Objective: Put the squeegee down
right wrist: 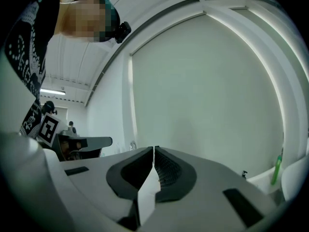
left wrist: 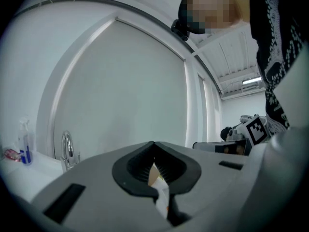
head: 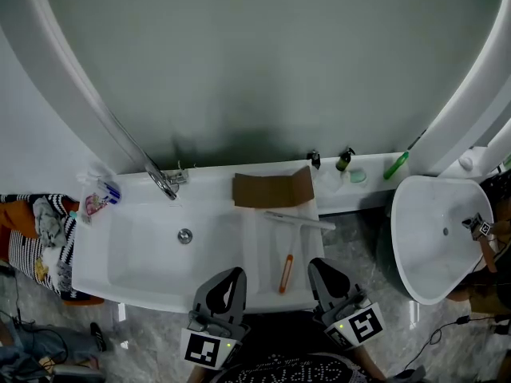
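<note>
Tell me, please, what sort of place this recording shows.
Most likely a bathroom: a white sink with a chrome faucet, a second basin to its right, and small bottles on the ledge behind. A squeegee lies beside the sink bowl.

No legible text — perhaps too small.

You faced a glossy white sink (head: 136, 262), shiny metal tap (head: 164, 183), matt brown cardboard (head: 271, 188) and a smooth, orange plastic-handled squeegee (head: 289, 250).
</note>
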{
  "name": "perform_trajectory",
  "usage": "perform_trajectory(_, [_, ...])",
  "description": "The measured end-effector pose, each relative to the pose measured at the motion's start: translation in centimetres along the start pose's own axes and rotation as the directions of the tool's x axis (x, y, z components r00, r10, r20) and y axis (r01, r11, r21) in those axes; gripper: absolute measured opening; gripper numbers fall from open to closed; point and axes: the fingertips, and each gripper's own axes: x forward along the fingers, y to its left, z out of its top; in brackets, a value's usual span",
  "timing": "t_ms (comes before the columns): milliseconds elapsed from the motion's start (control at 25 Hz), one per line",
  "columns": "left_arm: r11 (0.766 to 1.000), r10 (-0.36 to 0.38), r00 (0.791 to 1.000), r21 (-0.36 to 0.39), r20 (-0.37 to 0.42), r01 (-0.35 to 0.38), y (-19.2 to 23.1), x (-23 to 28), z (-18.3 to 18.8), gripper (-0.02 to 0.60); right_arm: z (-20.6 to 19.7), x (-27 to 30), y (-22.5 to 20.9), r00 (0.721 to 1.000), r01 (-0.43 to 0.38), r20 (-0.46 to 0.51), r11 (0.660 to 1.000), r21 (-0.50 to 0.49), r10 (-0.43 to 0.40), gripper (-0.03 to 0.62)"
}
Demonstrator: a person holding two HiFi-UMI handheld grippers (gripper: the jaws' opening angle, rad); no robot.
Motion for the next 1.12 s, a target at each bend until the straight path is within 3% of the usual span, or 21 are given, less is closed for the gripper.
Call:
perform_trajectory(480, [0.998,-0.052,0.997,-0.040,-0.050,0.050,-0.7,-2.0,-4.4,0.005,-3.7,1.2,4.7,0.998,-0.037,-0.045,0.999,0.024,0.038,0.028])
perform_trajectory(1120, [0.994,-0.088,0.995,-0.063,-0.056,0.084,-0.3,-2.3,-5.0,0.005,-5.6,1.4,5.2,0.995,0.003,-0.096,0.999,0.037,0.001,0.026])
